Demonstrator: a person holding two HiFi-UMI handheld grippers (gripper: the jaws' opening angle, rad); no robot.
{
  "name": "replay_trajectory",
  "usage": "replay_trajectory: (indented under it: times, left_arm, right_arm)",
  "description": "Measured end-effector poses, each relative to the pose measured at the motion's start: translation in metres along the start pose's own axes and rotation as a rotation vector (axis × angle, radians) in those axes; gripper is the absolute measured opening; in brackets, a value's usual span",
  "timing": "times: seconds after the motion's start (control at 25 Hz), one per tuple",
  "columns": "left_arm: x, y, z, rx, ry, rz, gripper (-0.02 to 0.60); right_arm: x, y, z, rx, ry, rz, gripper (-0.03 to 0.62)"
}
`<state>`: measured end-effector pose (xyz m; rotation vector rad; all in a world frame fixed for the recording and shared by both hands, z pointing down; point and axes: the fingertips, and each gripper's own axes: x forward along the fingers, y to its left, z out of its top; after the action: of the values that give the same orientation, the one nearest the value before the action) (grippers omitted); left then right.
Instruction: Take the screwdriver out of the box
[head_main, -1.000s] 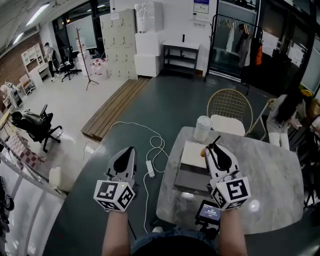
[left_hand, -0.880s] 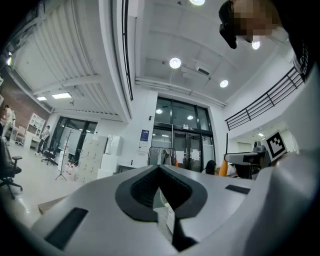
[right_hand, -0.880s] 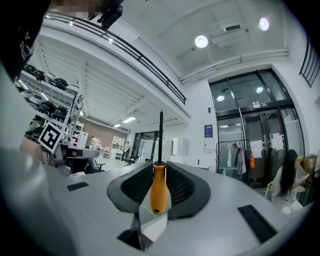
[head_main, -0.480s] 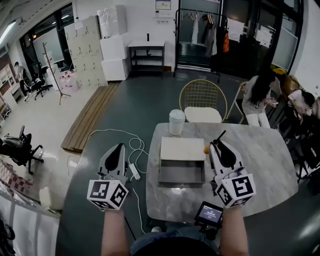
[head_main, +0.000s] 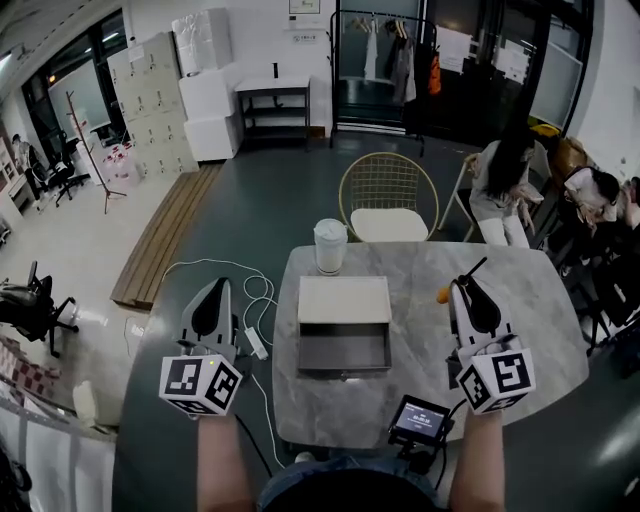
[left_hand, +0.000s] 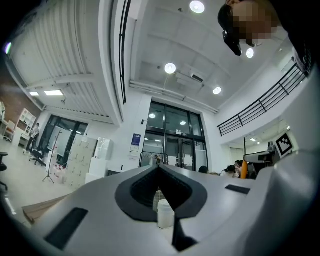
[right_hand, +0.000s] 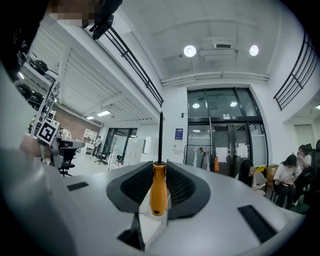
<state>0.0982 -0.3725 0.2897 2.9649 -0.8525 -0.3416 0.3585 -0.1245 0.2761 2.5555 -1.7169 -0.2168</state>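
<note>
While I hold both arms out in front of me, the small screen (head_main: 419, 421) clipped at the near edge of the counter (head_main: 400, 385) sits closest to me, between my forearms. My left gripper (head_main: 218, 288) hangs off the counter's left side, over the dark floor and the white cable (head_main: 262, 296) lying there. In the left gripper view its jaws are pressed together at the tips (left_hand: 160, 168) with nothing between them, and the white cup (left_hand: 165, 214) shows through the gap below.

My right gripper (head_main: 466, 287) is above the right part of the counter, and its jaws pinch the orange handle of the screwdriver (right_hand: 158, 187). The black shaft stands up past the jaw tips. From the head view the screwdriver (head_main: 443, 295) is out of the box (head_main: 345, 353) and well apart from it, off to its right.

The box lies open at the counter's middle, its pale lid (head_main: 345, 299) folded back on the far side. Just beyond the lid stands the cup (head_main: 329, 246). Behind the counter is a wire-backed chair (head_main: 388, 195), and people (head_main: 503, 180) sit further off to the right.
</note>
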Motion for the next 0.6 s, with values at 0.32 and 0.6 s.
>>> replay_trajectory:
  times: [0.32,0.6]
  left_arm:
    - [0.007,0.007,0.004,0.077,0.004,0.036,0.012]
    - [0.020,0.008,-0.004,0.087,0.021,0.032,0.012]
  right_arm:
    - [0.004,-0.028,-0.001,0.018,-0.013,-0.037,0.098]
    - [0.027,-0.021,-0.017,-0.001,0.014,0.015,0.098]
